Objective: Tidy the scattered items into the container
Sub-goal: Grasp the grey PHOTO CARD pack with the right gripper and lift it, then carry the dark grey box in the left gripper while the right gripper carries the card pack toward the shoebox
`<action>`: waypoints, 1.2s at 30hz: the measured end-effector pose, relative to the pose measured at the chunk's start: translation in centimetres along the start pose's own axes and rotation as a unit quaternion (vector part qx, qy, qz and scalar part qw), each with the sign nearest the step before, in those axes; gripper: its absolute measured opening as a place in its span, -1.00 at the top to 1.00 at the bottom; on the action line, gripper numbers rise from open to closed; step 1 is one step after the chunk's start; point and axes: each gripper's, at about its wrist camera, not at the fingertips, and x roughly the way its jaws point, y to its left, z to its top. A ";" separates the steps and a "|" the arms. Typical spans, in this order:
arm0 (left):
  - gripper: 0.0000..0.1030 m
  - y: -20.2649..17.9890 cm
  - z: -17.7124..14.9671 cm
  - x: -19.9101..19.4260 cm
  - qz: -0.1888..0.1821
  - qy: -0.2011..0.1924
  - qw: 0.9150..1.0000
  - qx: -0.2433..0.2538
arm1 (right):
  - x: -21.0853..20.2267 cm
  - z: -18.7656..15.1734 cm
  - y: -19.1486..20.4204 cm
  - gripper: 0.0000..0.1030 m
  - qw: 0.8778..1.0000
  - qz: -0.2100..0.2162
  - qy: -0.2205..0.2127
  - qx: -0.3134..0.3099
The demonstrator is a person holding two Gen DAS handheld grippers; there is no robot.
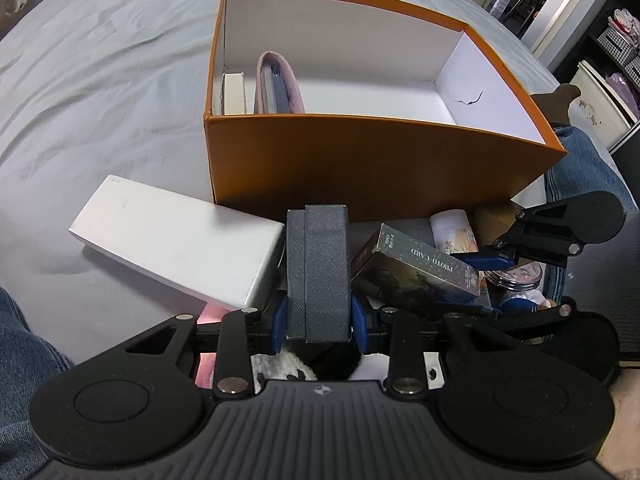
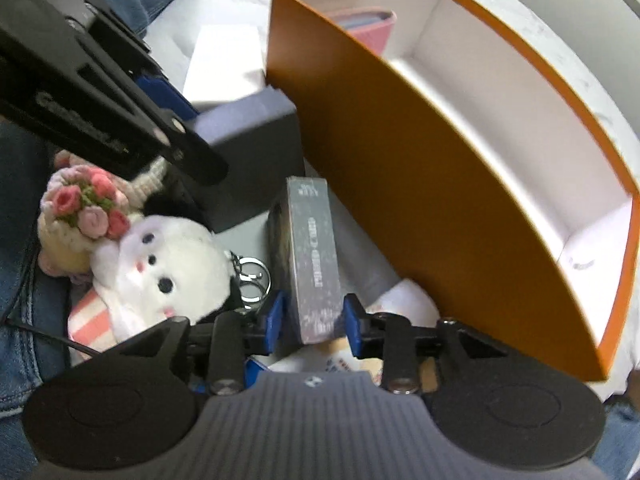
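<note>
An orange box point(image 1: 360, 160) with a white inside stands on the bed; a pink pouch point(image 1: 280, 88) and a cream box point(image 1: 234, 92) lie in it. My left gripper point(image 1: 319, 320) is shut on a dark grey textured box point(image 1: 318, 272), in front of the orange box. My right gripper point(image 2: 314, 318) has its blue pads on both sides of a dark photo card box point(image 2: 314, 256), point(image 1: 416, 268), beside the orange box point(image 2: 440, 184). The right gripper point(image 1: 532, 240) shows at the right in the left wrist view. The grey box point(image 2: 256, 128) shows in the right wrist view too.
A long white box point(image 1: 176, 240) lies left of the grey box. A white plush toy point(image 2: 168, 264) with a key ring, a knitted flower basket point(image 2: 80, 208), a small jar point(image 1: 516, 276) and a white tube point(image 1: 452, 228) lie nearby. Jeans-clad legs flank the pile.
</note>
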 end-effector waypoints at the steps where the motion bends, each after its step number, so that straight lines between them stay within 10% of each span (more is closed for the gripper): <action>1: 0.27 0.0 0.0 0.0 0.000 0.000 1.000 0.000 | 0.2 -0.2 0.0 0.25 1.000 0.000 -0.001 0.005; 36: 0.27 -0.5 -0.1 0.2 -0.001 -0.004 1.000 0.019 | -5.2 2.6 -2.0 0.51 0.988 -0.023 -0.072 0.137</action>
